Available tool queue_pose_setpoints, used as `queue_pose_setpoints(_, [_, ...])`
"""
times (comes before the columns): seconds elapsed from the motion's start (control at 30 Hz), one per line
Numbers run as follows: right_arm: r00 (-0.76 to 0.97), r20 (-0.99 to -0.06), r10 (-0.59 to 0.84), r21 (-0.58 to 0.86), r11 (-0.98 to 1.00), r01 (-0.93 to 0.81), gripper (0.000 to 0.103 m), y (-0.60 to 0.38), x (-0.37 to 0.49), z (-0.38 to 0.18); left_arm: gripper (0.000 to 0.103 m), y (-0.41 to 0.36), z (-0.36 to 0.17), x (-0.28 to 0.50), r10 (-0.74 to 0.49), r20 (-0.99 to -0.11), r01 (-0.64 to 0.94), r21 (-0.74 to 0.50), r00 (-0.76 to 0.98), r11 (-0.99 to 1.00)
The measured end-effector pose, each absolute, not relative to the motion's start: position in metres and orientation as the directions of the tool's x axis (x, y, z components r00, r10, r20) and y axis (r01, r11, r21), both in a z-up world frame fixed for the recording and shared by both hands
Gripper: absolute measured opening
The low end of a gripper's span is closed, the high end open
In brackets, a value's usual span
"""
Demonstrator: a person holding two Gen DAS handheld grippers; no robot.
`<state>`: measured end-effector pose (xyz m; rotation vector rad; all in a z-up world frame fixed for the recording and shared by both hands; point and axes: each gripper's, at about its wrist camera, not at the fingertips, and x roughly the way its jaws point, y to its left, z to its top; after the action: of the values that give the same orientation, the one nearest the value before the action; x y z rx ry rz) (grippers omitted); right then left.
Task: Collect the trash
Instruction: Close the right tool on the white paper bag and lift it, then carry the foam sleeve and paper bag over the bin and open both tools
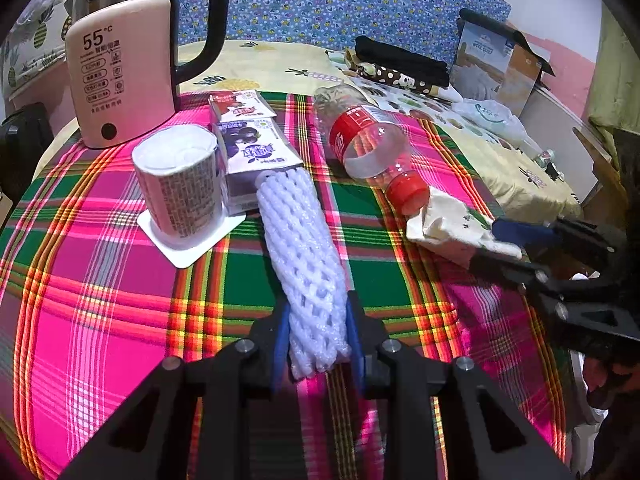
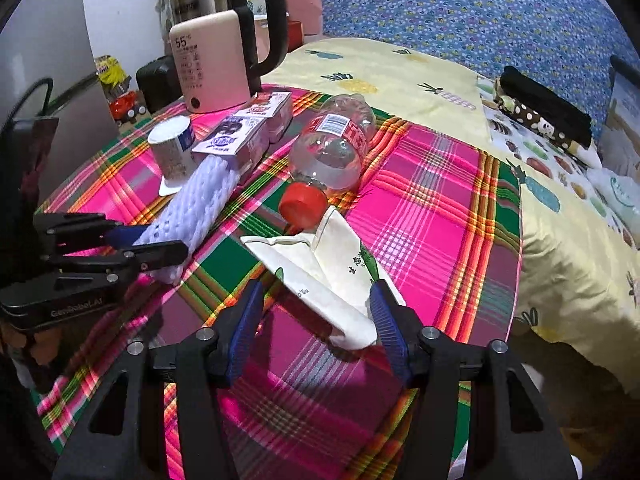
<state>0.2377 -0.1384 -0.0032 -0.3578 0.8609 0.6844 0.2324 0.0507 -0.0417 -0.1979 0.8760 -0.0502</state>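
A white foam fruit net (image 1: pixel 306 264) lies on the plaid tablecloth (image 1: pixel 100 312). My left gripper (image 1: pixel 318 340) is shut on its near end; it also shows in the right wrist view (image 2: pixel 144 242). A crumpled cream paper wrapper (image 2: pixel 328 276) lies in front of a clear plastic bottle (image 2: pixel 332 152) with a red cap (image 2: pixel 302 204). My right gripper (image 2: pixel 316 316) is open, its blue pads on either side of the wrapper's near end. In the left wrist view the right gripper (image 1: pixel 500 240) is at the wrapper (image 1: pixel 452 228).
A paper cup (image 1: pixel 180 184) on a white coaster, two small drink cartons (image 1: pixel 252 140) and a kettle (image 1: pixel 120 68) stand at the table's back left. A bed with a yellow sheet (image 2: pixel 400 72) borders the table's far and right sides.
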Motion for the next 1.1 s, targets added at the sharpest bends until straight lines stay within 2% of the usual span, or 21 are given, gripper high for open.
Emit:
queue_pose_setpoints(0.03, [0.462, -0.795, 0.392, -0.029, 0.737, -0.675, 0.023, -0.137, 0.238, -0.004, 0.028, 0.049, -0.042, 0.233, -0.124, -0.758, -0.038, -0.192, 0.640, 0.981])
queue_pose_setpoints(0.17, [0.483, -0.795, 0.367, -0.043, 0.759, -0.649, 0.015, -0.140, 0.231, -0.002, 0.028, 0.045, -0.041, 0.225, -0.135, -0.754, -0.026, -0.198, 0.643, 0.980])
queue_pose_setpoints(0.63, [0.519, -0.741, 0.426, 0.094, 0.831, -0.548, 0.015, -0.165, 0.172, 0.008, 0.027, 0.014, -0.033, 0.178, -0.198, -0.736, 0.066, -0.205, 0.647, 0.977])
queue_pose_setpoints(1.1, [0.567, -0.711, 0.417, 0.158, 0.880, -0.449, 0.015, -0.199, 0.121, 0.012, 0.027, -0.030, -0.014, 0.143, -0.232, -0.718, 0.147, -0.180, 0.657, 0.973])
